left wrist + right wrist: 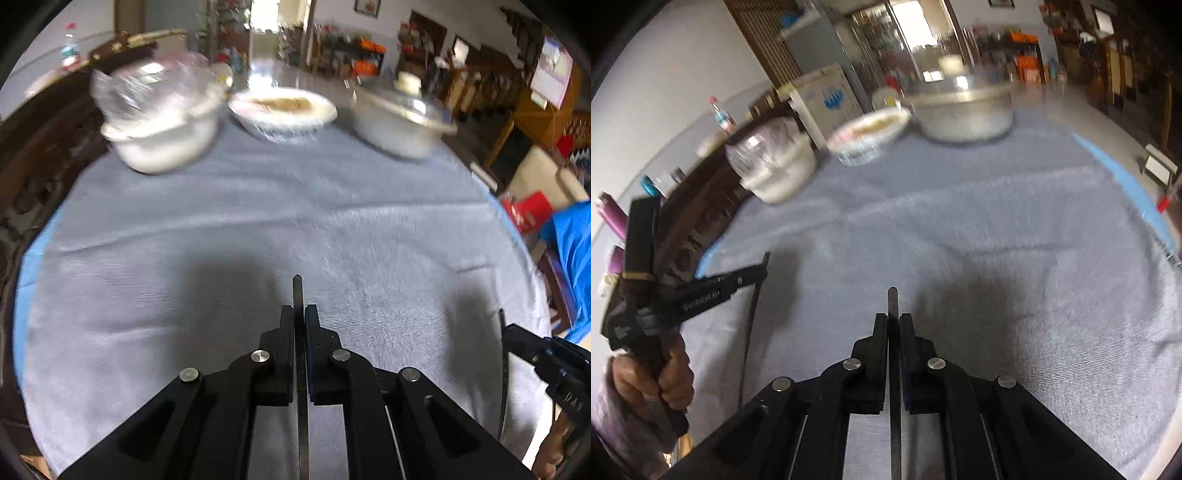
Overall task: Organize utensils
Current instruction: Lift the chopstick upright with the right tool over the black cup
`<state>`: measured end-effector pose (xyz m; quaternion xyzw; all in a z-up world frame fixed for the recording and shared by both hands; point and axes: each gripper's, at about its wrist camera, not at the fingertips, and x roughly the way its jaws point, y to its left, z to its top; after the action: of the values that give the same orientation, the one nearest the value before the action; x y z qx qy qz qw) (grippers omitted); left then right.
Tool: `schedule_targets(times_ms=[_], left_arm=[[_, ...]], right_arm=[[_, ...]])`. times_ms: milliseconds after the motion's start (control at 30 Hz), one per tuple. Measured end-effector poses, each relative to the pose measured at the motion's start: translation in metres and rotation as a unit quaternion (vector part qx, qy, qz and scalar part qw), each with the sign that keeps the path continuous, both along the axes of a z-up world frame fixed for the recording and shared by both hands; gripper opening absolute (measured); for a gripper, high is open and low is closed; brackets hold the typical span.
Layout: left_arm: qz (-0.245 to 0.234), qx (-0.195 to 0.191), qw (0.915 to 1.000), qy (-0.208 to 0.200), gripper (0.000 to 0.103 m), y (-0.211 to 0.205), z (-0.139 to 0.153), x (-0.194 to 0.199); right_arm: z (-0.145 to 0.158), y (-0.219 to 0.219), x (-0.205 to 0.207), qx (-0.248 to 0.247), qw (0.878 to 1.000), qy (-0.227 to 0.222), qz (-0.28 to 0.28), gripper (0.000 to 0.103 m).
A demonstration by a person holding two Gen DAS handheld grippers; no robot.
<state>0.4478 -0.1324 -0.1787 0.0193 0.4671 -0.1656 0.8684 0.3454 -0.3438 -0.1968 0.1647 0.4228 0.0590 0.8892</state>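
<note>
Holding one dark chopstick in each gripper, you look to be mid-carry: the left gripper (299,314) is clenched on a chopstick (297,291), the right gripper (893,321) on another chopstick (892,299), both above the grey tablecloth (221,229). Next you likely need to bring the pair together and pick a spot. Beyond the cloth's bare middle stand a wide bowl (282,114) of brownish food, a white bowl (162,144) under clear wrap to its left, and a lidded metal pot (399,125) to its right, contents hidden.

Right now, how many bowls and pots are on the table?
3, along the far edge: a white bowl under clear wrap at left, a shallow bowl of food in the middle, a lidded metal pot at right. Nothing hides more.
</note>
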Motion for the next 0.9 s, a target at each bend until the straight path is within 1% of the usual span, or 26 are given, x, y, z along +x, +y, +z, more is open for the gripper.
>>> schedule_targets(times_ms=[100, 200, 267, 333, 433, 500, 667, 900], left_arm=[[0.02, -0.018, 0.9993, -0.027, 0.005, 0.024, 0.025, -0.018], [0.036, -0.027, 0.9971, -0.061, 0.005, 0.042, 0.047, -0.041], [0.047, -0.035, 0.9946, -0.086, 0.005, 0.055, 0.063, -0.06], [0.059, -0.041, 0.991, -0.113, 0.005, 0.07, 0.079, -0.083], [0.07, -0.046, 0.9852, -0.149, 0.005, 0.083, 0.099, -0.116], [0.074, -0.046, 0.9814, -0.171, 0.005, 0.088, 0.108, -0.139], [0.08, -0.051, 0.9736, -0.207, 0.005, 0.096, 0.118, -0.186], [0.092, -0.08, 0.969, -0.215, 0.005, 0.112, 0.126, -0.228]], right_arm=[[0.022, 0.003, -0.018, 0.0, 0.999, -0.038, -0.009, 0.007], [0.04, 0.004, -0.039, 0.003, 0.997, -0.071, -0.017, 0.007], [0.053, 0.008, -0.058, -0.006, 0.995, -0.099, -0.027, 0.007], [0.062, 0.011, -0.071, -0.012, 0.992, -0.118, -0.034, 0.007], [0.078, 0.015, -0.1, -0.011, 0.987, -0.152, -0.047, 0.007], [0.086, 0.018, -0.114, -0.016, 0.984, -0.17, -0.055, 0.007], [0.1, 0.024, -0.147, -0.026, 0.977, -0.202, -0.068, 0.007], [0.117, 0.031, -0.182, -0.04, 0.968, -0.233, -0.08, 0.007]])
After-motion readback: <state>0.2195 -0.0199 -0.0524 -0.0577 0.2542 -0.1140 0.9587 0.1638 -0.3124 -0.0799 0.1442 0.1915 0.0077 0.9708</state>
